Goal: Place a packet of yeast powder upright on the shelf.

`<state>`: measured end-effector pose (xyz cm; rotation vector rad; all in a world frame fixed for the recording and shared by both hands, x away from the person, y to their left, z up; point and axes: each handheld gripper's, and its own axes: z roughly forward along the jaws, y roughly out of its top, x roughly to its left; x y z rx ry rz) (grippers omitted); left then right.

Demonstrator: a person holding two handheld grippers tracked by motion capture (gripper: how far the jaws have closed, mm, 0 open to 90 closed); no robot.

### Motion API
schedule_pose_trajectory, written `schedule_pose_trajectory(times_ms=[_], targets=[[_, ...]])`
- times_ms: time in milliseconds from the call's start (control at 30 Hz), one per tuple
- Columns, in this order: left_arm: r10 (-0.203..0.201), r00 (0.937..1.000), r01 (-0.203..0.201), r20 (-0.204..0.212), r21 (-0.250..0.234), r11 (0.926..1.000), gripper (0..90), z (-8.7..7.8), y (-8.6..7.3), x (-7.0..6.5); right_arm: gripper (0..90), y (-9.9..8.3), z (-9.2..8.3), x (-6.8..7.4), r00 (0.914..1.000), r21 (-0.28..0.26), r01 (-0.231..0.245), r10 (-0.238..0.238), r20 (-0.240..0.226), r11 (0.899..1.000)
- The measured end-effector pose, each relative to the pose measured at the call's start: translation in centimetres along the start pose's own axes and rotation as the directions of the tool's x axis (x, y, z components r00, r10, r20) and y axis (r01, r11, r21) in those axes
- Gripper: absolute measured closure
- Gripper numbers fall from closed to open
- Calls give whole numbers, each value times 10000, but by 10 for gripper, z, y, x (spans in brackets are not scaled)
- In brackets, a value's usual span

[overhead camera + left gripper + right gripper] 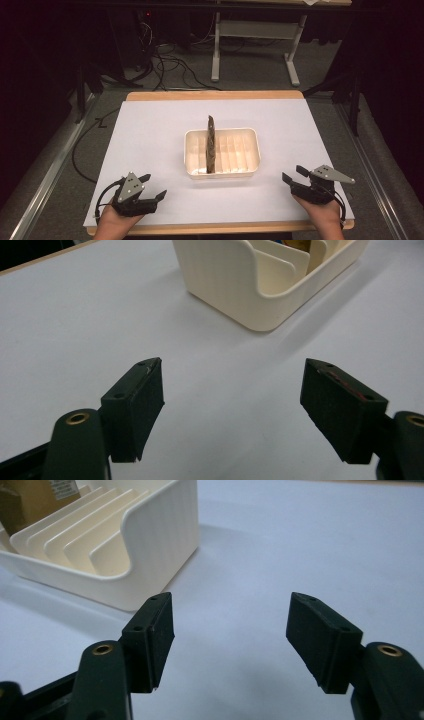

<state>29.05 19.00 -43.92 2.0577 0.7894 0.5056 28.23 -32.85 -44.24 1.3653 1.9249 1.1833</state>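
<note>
Cream plastic rack (222,152) with a row of upright slots sits at the middle of the white table (150,130), and a flat brown item (210,145) stands on edge in one of its left-hand slots, rising above the rim. From the high view the whole arrangement reads at once: the rack lies between the two grippers and farther from the person than either, well apart from both.

The left gripper (152,189) rests near the front left corner of the table, pointing toward the rack; the right gripper (292,175) sits near the front right, also angled inward.

The left gripper view adds the near corner of the rack (260,285) up close, with its rounded wall and two dividers, lying ahead and to the right of the left gripper (232,390), whose jaws are spread wide with bare table between them.

The right gripper view shows the opposite end of the rack (145,540), its dividers stepped one behind another, and the brown item (30,500) at the far top left carrying a pale label. The right gripper (232,630) is released too, nothing between its pads, the rack ahead and to its left.
</note>
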Motion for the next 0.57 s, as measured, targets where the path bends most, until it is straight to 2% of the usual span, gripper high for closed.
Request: schedule_pose_trajectory(times_ms=[167,200,267,567], targets=[[95,10000,-95,-17,53,9999,250,2,0,-1,355,4,4,6,9994,-106,16,-19,-334,9999],[73,10000,-72,-11,47,10000,250,2,0,-1,355,4,5,6,9993,-47,170,-171,-319,9998],[38,10000,-38,-27,2,10000,249,1,0,-1,354,2,6,6,9993,150,193,-188,-327,9997],[-3,10000,2,-86,-118,9999,249,-3,0,1,355,1,5,-1,9996,209,-202,205,-185,9996]])
